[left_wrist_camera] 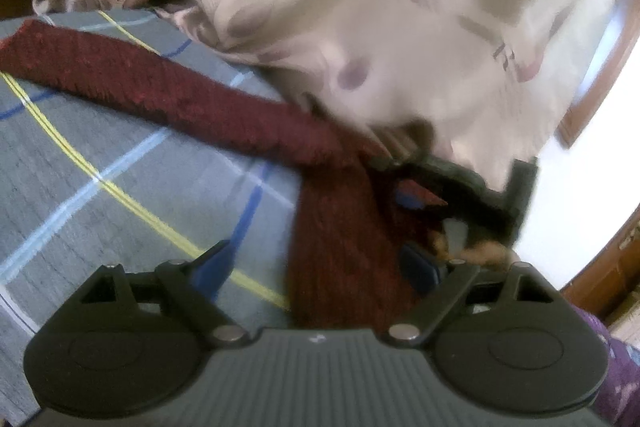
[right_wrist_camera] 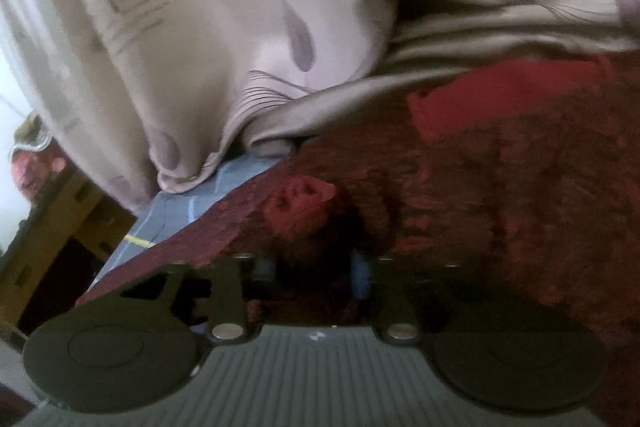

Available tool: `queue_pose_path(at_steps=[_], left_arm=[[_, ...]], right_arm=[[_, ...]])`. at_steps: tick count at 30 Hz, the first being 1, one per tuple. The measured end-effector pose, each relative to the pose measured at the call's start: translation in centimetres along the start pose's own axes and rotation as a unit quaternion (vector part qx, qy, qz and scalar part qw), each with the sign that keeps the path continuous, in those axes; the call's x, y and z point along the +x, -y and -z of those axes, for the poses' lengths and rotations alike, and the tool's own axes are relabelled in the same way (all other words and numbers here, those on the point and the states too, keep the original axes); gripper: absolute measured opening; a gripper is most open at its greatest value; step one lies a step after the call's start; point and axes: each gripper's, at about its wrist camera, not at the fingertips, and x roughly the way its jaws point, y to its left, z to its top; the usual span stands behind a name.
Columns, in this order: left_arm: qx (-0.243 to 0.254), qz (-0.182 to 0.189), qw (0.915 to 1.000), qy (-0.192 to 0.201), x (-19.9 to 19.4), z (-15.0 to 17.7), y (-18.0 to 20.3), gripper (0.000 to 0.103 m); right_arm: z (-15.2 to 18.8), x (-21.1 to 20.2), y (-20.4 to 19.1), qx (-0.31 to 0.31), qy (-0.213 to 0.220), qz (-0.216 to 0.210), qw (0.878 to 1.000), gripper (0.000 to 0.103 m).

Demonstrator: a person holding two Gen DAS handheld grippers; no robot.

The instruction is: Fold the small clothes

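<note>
Maroon garment (left_wrist_camera: 224, 115) stretches across the bedsheet (left_wrist_camera: 100, 163) in left view only.

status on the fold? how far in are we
Done: the dark red fuzzy knit garment lies on the grey plaid bedsheet, one long strip laid out flat. In hand: the right gripper sits over bunched knit, grip unclear; the left gripper is wide open, holding nothing. Left: no compact fold yet.
</note>
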Motion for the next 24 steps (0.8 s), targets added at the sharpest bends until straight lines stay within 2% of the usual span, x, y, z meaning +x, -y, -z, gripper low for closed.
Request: queue_pose_path(at_steps=[3,6,9,13,14,16,19,21,24], left_arm=[[-0.001,-0.006,0.9999,0.014,-0.5,-1.2,-0.4,0.090],[-0.005,-0.020,0.9995,0.025,-0.6,-2.9,-1.3,0.090],[-0.026,-0.031,0.9984,0.040,-0.5,-4.6,-3.1,0.090],[-0.094,-0.034,0.9943,0.036,1.3,-7.0,-7.1,0.090],[-0.111,-0.040,0.9924,0.036,1.7,-7.4,-8.0,0.090],[-0.175,-0.050,0.9826,0.037,2.3,-8.1,-10.4,0.090],[-0.243,-0.073,0.9660,0.048,3.1,-8.6,-13.4,0.090],[-0.263,-0.062,0.9613,0.056,3.6,-8.9,-14.8,0.089],[-0.261,-0.078,0.9594,0.073,4.2,-10.2,-15.8,0.089]], right_arm=[[-0.2,-1.5,-1.9,-0.031,0.006,-0.021,0.999,0.079],[0.0,-4.9,-3.4,-0.059,0.039,-0.029,0.997,0.082],[0.7,-9.5,-2.7,-0.034,0.056,-0.089,0.994,0.082],[3.5,-16.0,-0.8,-0.014,0.078,-0.104,0.991,0.091],[4.2,-17.1,-0.2,-0.006,0.081,-0.101,0.992,0.092],[5.7,-19.0,1.1,0.012,0.080,-0.096,0.992,0.092],[7.7,-21.4,3.0,0.032,0.077,-0.082,0.993,0.092],[8.8,-22.6,3.9,0.038,0.077,-0.070,0.994,0.092],[9.8,-24.4,5.1,0.057,0.087,-0.060,0.993,0.093]])
